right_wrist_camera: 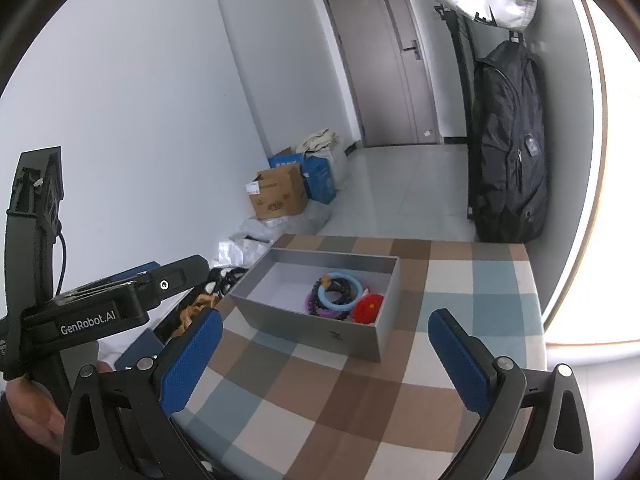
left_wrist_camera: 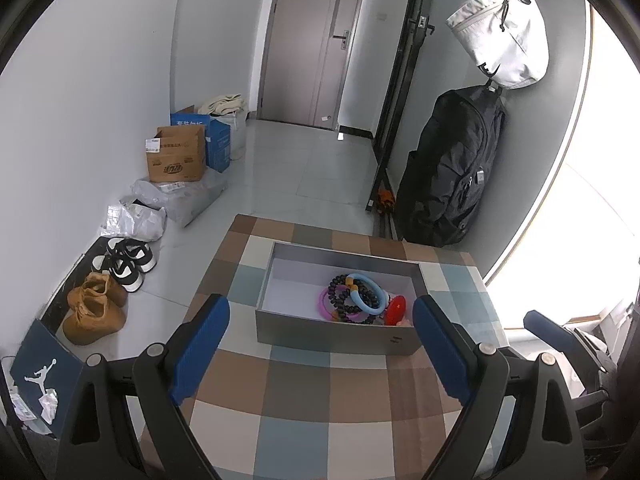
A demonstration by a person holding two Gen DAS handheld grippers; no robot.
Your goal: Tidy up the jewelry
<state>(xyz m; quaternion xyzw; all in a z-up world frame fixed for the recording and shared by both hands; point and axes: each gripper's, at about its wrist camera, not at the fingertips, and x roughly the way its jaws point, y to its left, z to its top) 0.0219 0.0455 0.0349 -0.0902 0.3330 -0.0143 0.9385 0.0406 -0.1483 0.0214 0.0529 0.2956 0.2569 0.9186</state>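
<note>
Left hand-held gripper (left_wrist_camera: 320, 344) jaws wide apart, right hand-held gripper (right_wrist_camera: 326, 360) likewise, both angled downward

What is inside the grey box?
The grey box holds a blue ring, black beads, a purple ring and a red piece; anything underneath is hidden.

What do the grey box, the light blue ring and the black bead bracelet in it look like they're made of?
Grey box: probably stiff cardboard, with a matte grey outside, a white lining and thin, straight walls.
Light blue ring: likely plastic or silicone, smooth with an even colour and a soft sheen.
Black bead bracelet: round dark beads, possibly wood or stone; the views are too small to tell which.
</note>
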